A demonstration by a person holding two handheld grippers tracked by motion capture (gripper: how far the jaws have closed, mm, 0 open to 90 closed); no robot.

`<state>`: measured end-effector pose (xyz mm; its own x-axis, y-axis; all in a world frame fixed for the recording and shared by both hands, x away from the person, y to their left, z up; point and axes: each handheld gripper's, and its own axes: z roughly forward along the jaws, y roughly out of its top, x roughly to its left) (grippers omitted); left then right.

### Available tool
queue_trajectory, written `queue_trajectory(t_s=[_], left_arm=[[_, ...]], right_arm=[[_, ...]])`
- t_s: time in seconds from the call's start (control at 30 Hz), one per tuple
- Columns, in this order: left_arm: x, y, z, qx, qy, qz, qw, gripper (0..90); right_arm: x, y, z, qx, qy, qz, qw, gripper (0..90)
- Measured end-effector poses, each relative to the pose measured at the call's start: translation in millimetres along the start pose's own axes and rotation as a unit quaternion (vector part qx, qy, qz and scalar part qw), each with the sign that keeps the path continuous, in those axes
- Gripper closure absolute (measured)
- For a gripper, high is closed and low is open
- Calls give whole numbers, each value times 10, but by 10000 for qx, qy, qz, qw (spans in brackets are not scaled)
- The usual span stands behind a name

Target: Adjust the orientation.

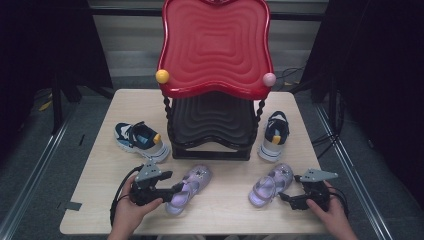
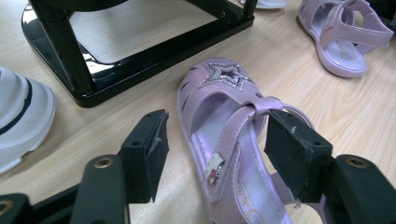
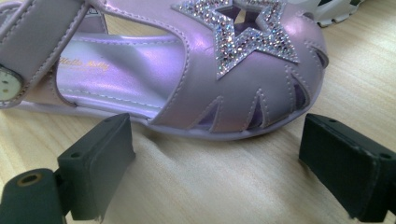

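With the left hand-held gripper (image 2: 212, 154) released astride the left sandal's (image 2: 233, 140) strap and the right hand-held gripper (image 3: 215, 168) released beside the right sandal (image 3: 187, 70), closing could pinch soft strap only and slip.

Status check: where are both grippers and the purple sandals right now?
Left gripper open, jaws either side of the left sandal. Right gripper open, just short of the right sandal. Both sandals flat on the table. Nothing in the way.

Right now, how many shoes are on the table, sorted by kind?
Purple sandals: 2, the left sandal and the right sandal
Sneakers: 2, the left sneaker and the right sneaker
Total: 4 shoes
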<state>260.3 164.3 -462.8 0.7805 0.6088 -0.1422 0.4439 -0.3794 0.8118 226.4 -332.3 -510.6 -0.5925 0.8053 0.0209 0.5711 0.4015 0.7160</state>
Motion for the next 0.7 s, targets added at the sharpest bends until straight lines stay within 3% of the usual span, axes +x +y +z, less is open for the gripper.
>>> queue_trajectory(t_s=[0.13, 0.37, 0.7], left_arm=[[-5, -10, 4, -20, -28, -31, 10000, 398], [-38, -28, 54, 106, 30, 88, 9999, 420], [-60, -23, 138, 81, 75, 164, 9998, 520]], right_arm=[[1, 0, -1, 8, -9, -1, 10000, 93], [1, 0, -1, 4, 2, 9, 10000, 93], [0, 0, 0, -1, -1, -3, 10000, 93]])
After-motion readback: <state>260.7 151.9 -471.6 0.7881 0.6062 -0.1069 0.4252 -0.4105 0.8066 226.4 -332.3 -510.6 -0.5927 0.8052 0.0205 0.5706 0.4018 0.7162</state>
